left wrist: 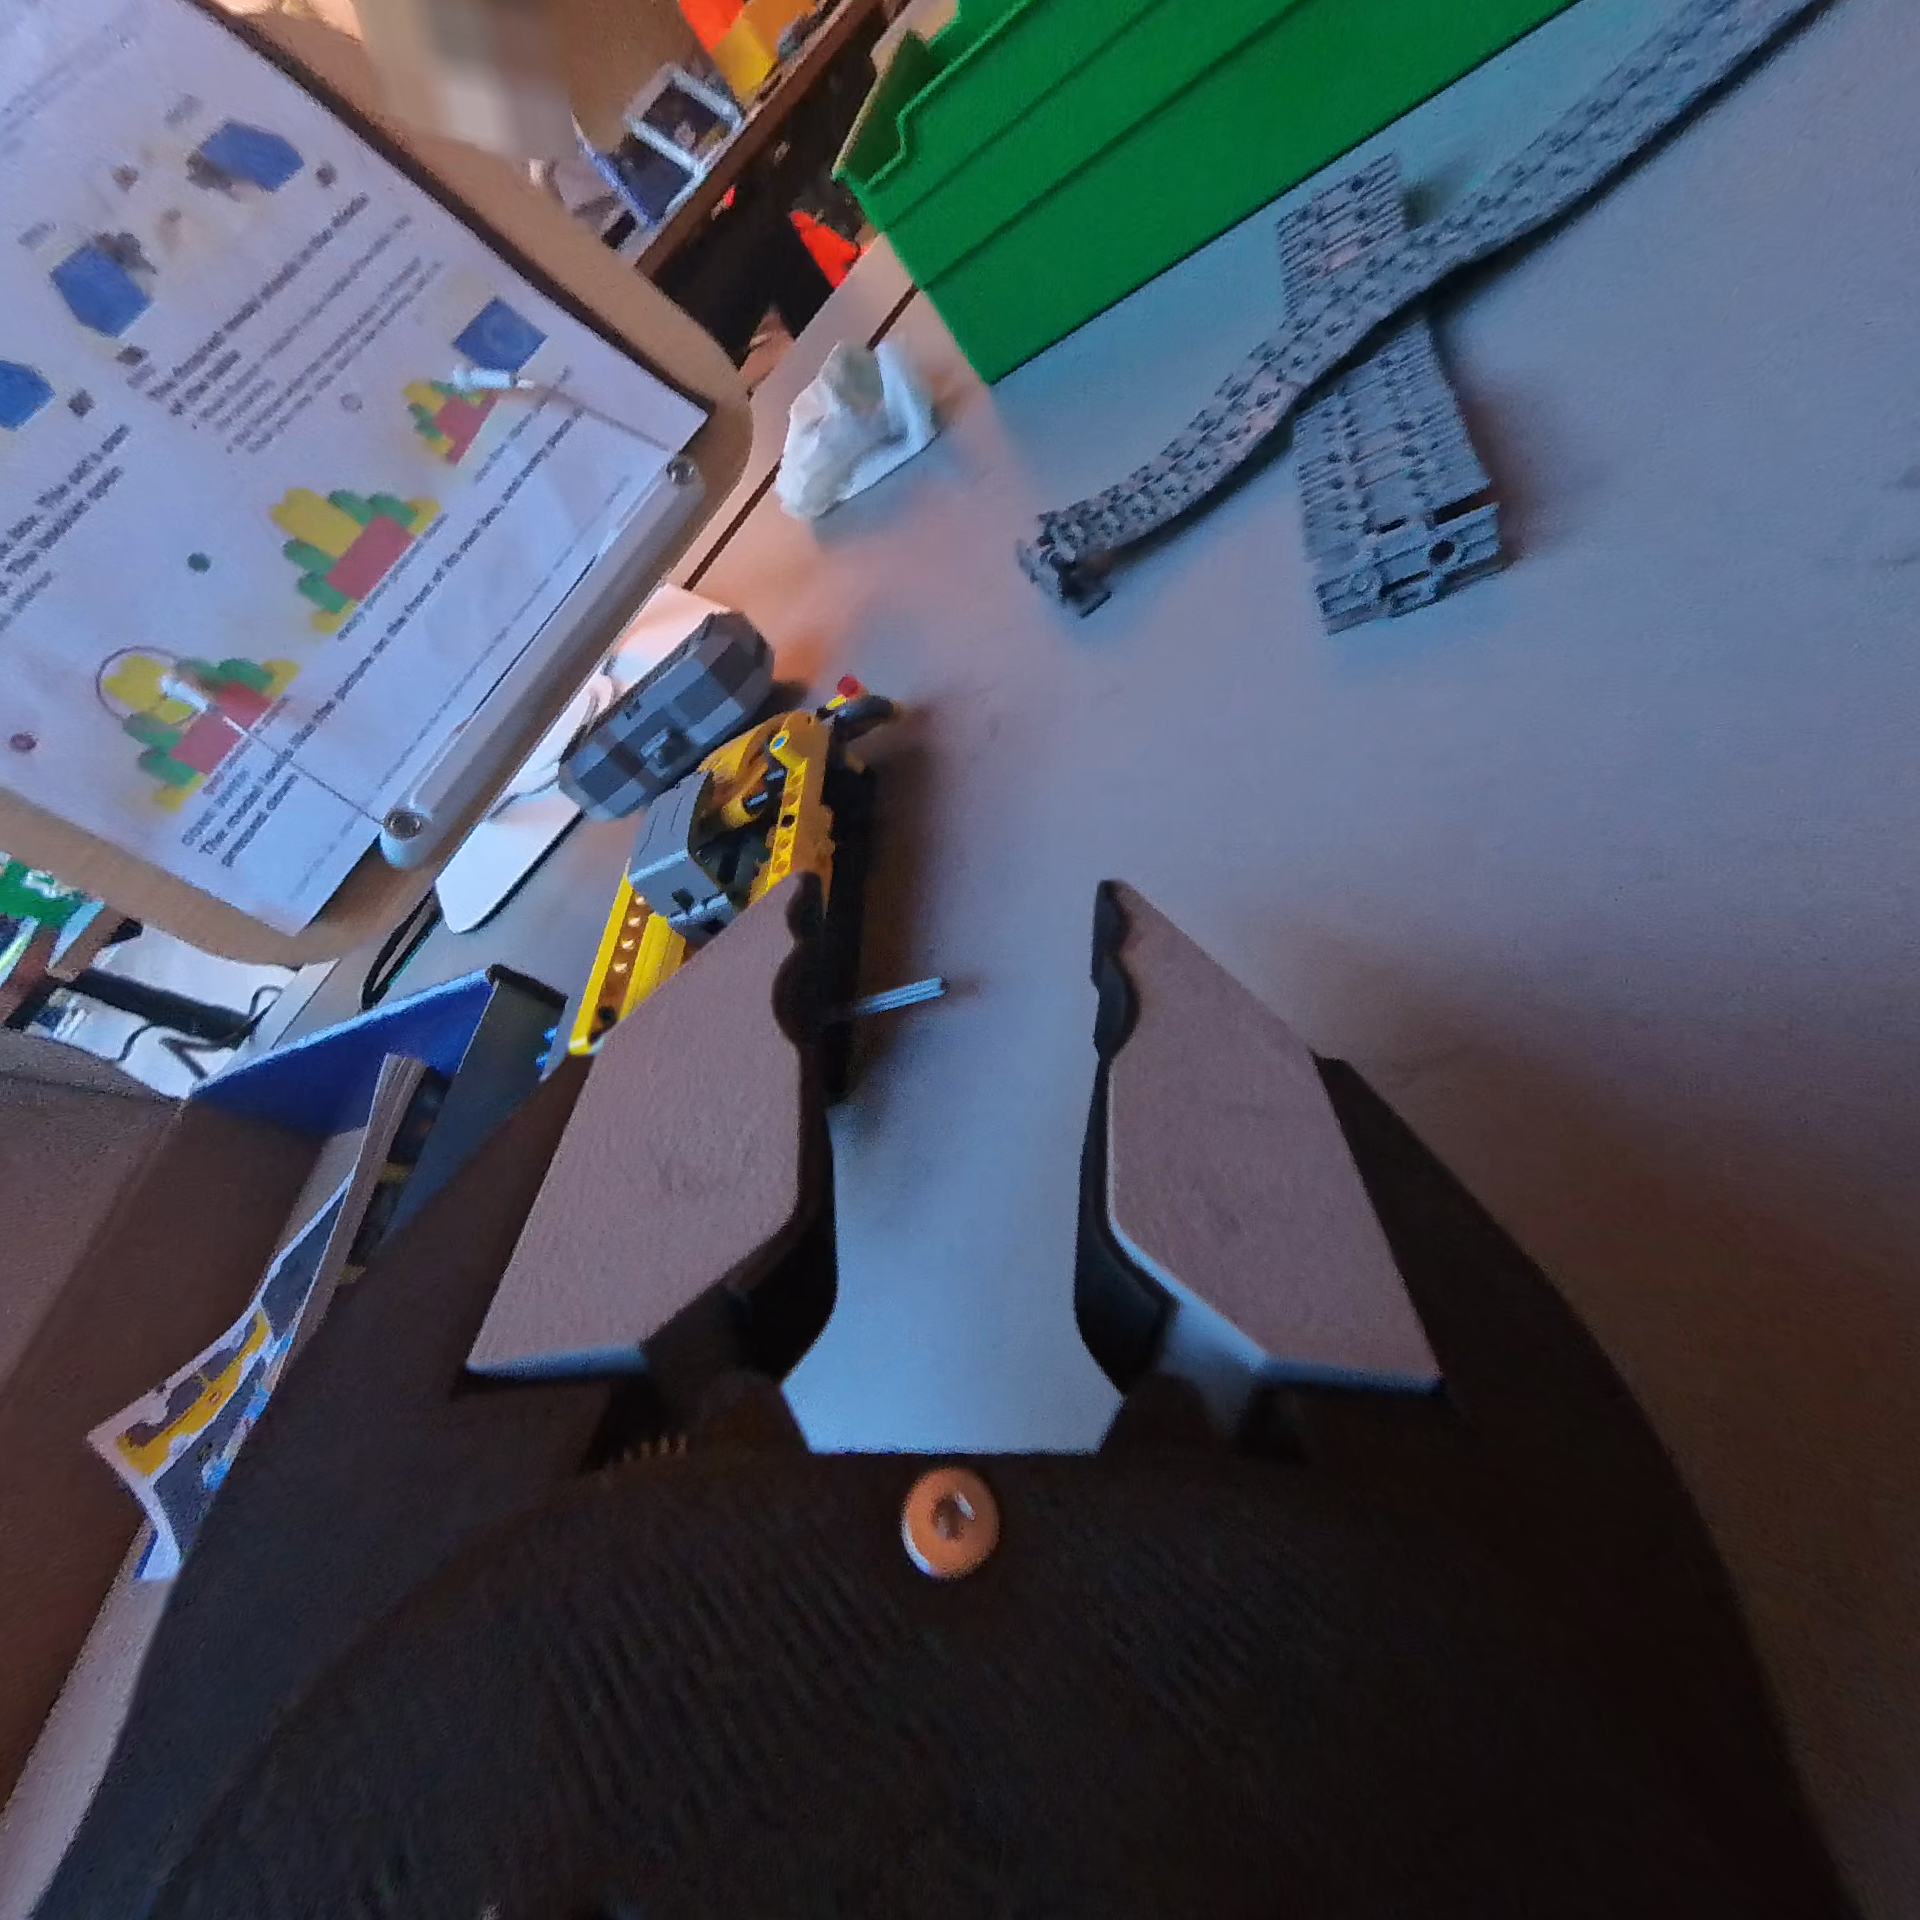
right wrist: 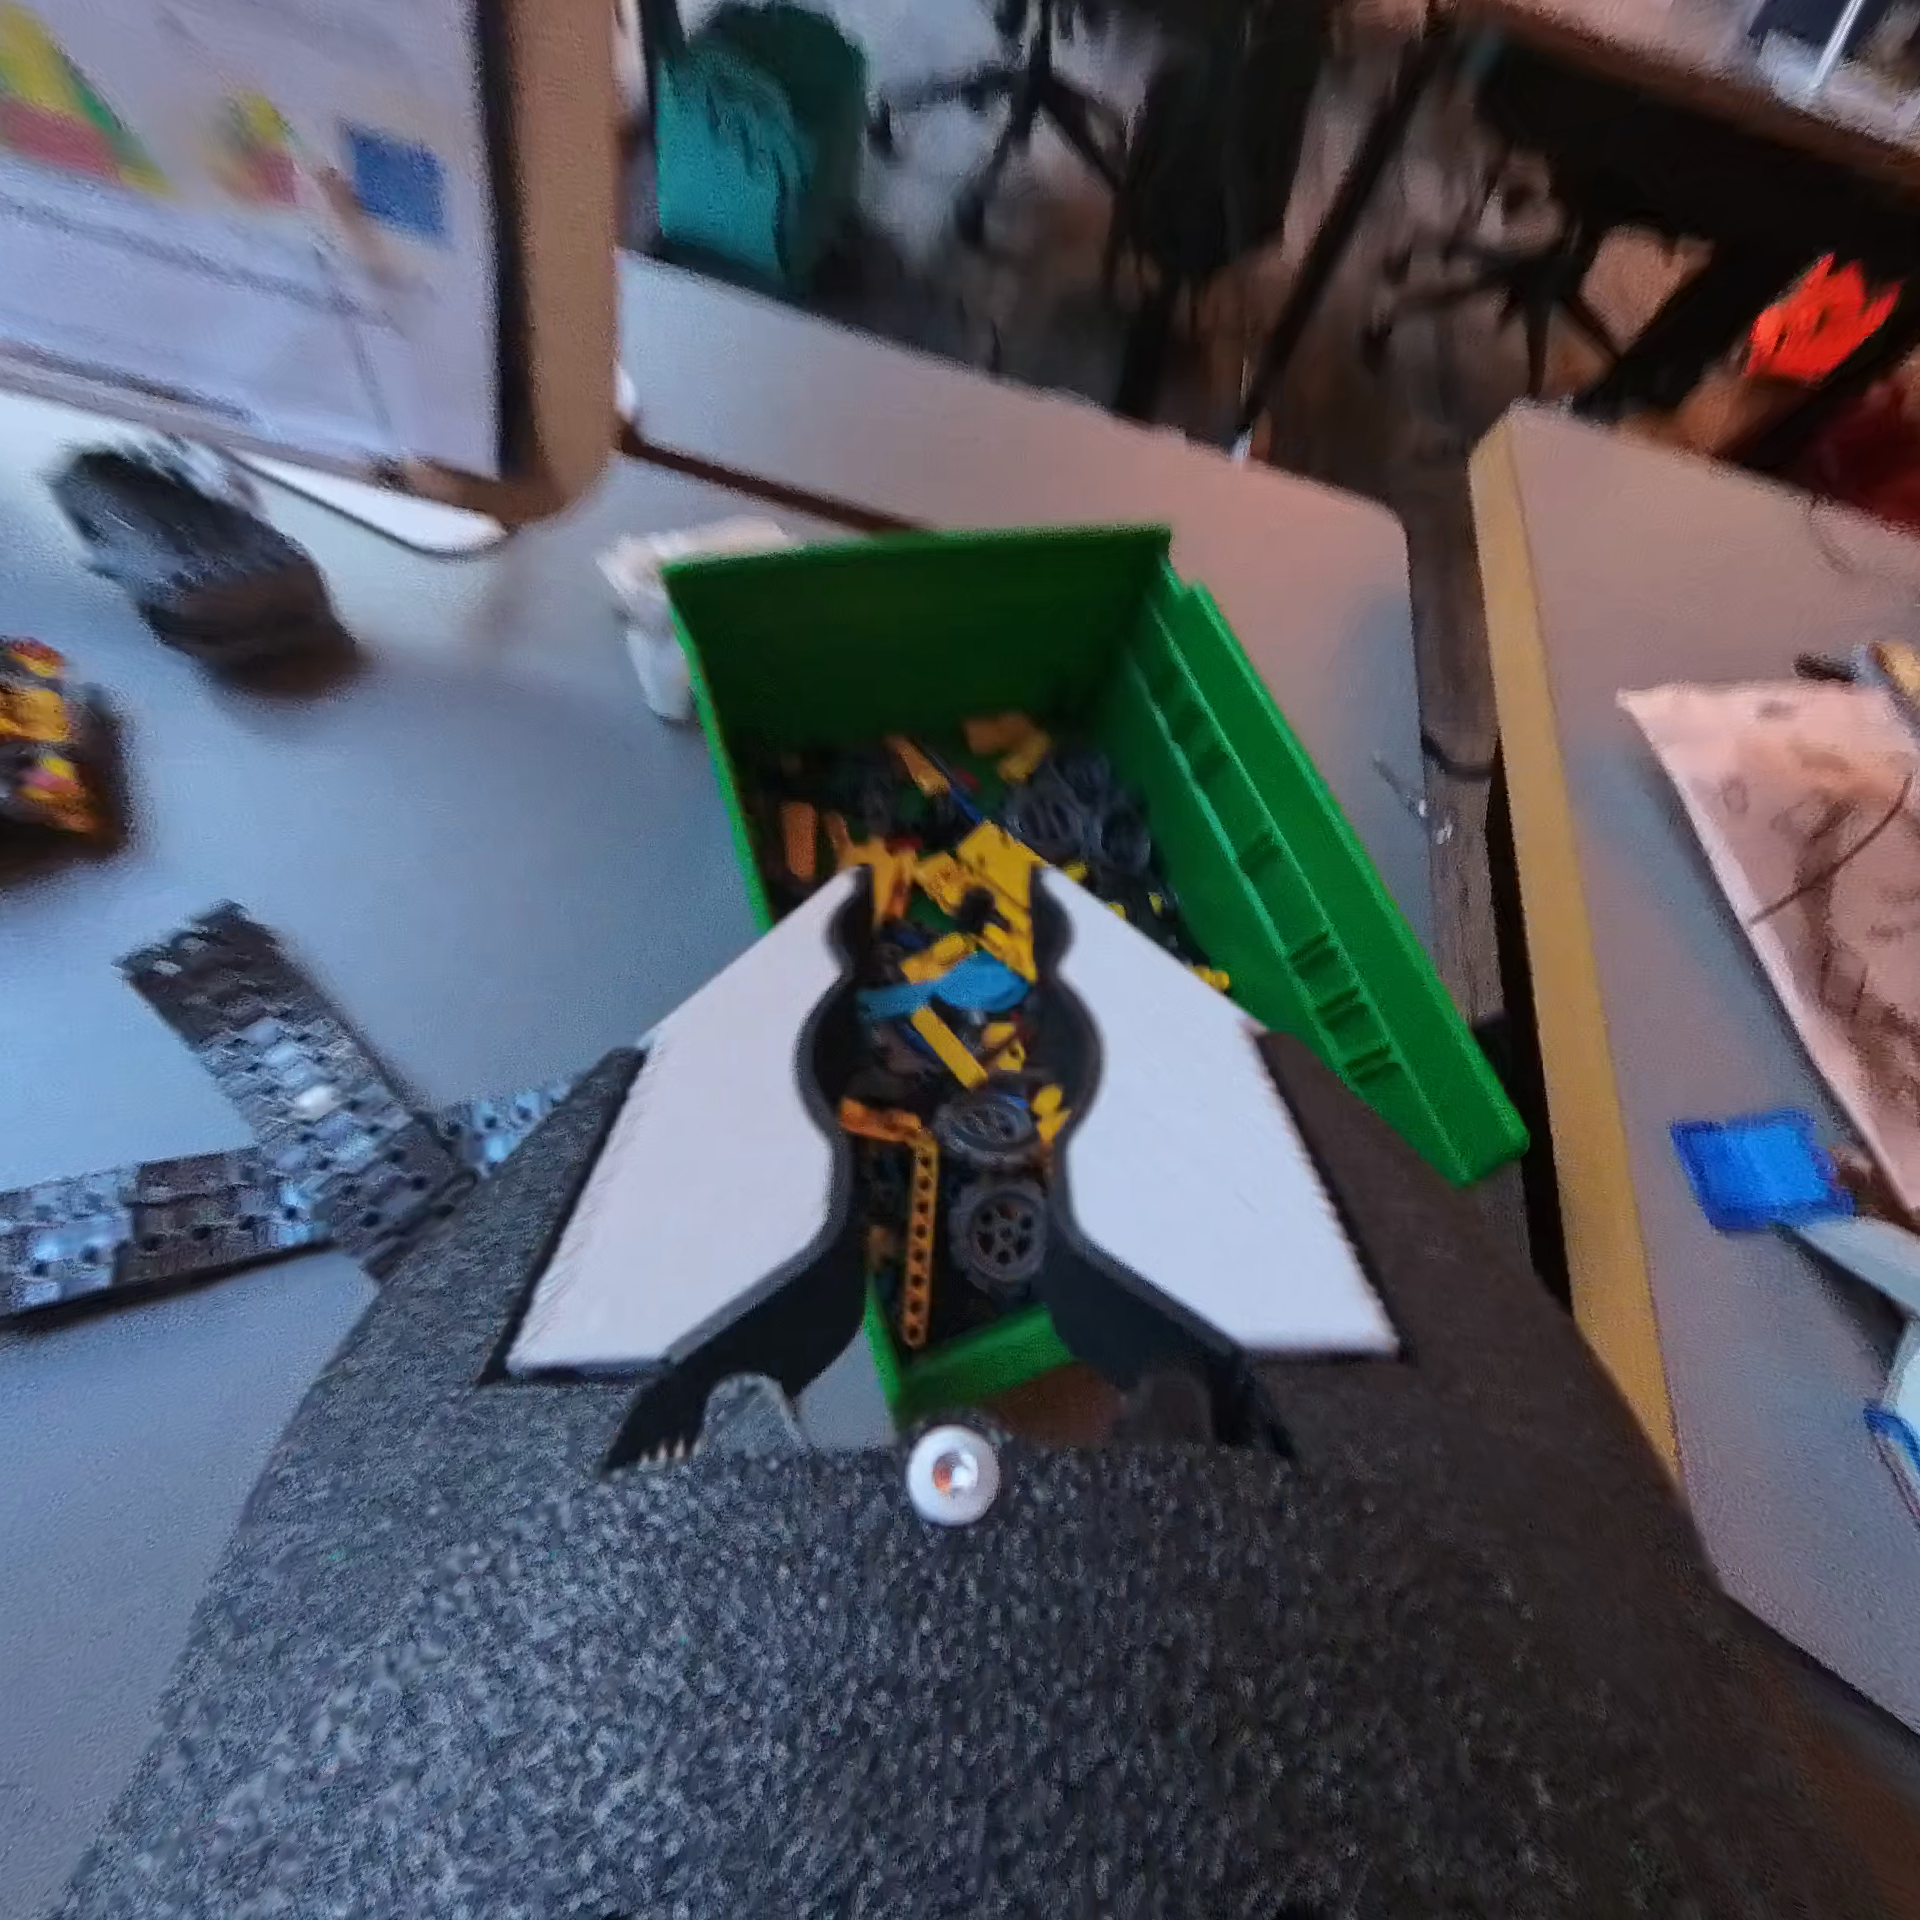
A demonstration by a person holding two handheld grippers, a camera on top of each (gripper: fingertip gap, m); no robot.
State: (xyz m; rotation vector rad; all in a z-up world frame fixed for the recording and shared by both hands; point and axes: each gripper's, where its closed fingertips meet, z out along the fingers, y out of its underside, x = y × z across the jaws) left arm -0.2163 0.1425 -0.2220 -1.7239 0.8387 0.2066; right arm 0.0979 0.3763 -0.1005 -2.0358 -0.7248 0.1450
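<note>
grey tabletop is showing between the fingers of the left gripper, whose jaws are standing wide apart and holding nothing. just off its left fingertip a yellow and black brick-built vehicle is sitting on the table, with a thin pale axle rod poking out from it into the gap ahead of the jaws, not touching either finger as far as can be told. beyond the vehicle a grey battery-box-like block is lying, and farther ahead to the right two grey studded tread strips are crossing each other. a crumpled white tissue is resting ahead, near the corner of a green plastic bin. to the left a board with an illustrated instruction sheet is leaning upright.

the right gripper is hovering over the same green plastic bin, its jaws parted moderately and gripping nothing. directly below and between its fingers a jumble of yellow, black and blue building pieces and small grey wheels is filling the bin. whether the fingertips are touching the pieces cannot be told through the blur. the tread strips are lying to its left.
</note>
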